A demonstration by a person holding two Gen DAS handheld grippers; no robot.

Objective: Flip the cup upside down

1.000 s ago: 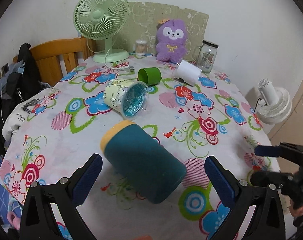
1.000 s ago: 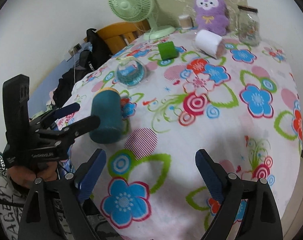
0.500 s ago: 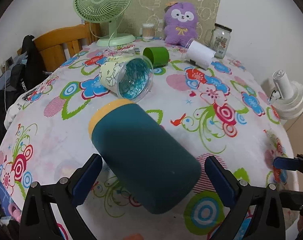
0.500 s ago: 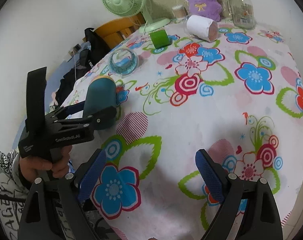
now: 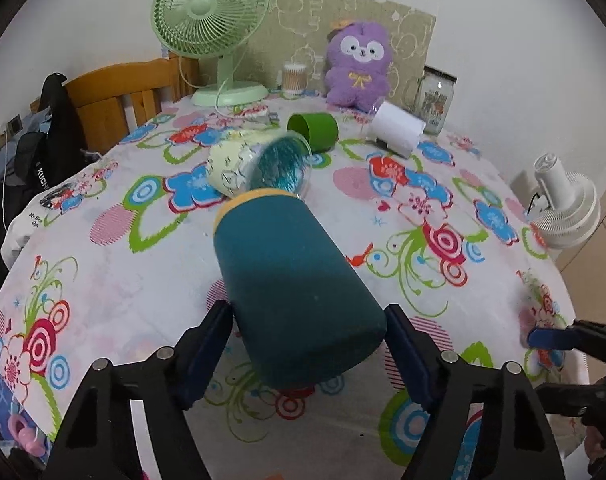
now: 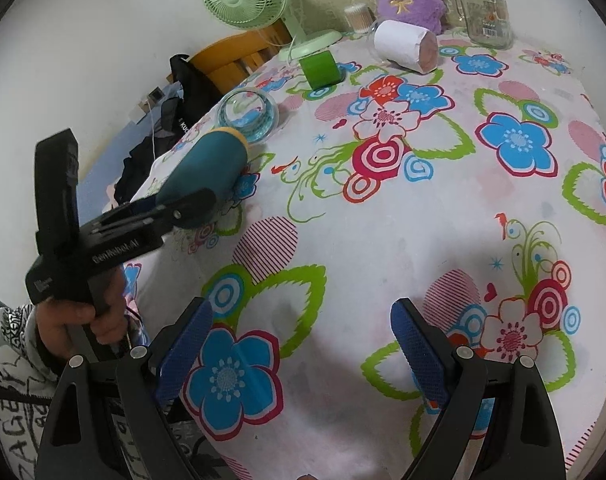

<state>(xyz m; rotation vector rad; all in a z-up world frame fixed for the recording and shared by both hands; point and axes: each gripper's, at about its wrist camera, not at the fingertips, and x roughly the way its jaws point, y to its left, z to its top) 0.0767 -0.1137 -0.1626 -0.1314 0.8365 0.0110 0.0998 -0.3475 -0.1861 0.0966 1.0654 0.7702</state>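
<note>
A dark teal cup with a yellow rim (image 5: 291,284) is tilted, its closed base toward the camera and its rim pointing away and up. My left gripper (image 5: 309,354) is shut on its base end and holds it off the floral tablecloth (image 5: 383,240). In the right wrist view the teal cup (image 6: 207,170) sticks out of the left gripper at the table's left edge. My right gripper (image 6: 303,354) is open and empty above the near part of the tablecloth (image 6: 383,240).
A patterned clear cup (image 5: 259,166), a green cup (image 5: 315,130) and a white cup (image 5: 395,128) lie on their sides farther back. A green fan (image 5: 211,28), a purple plush (image 5: 359,68) and a glass jar (image 5: 437,100) stand at the rear. A wooden chair (image 5: 119,96) is at the left.
My left gripper moved in around the teal cup, closed on its base and lifted it from lying on the cloth, rim tipping up. My right gripper stayed open and drifted slightly.
</note>
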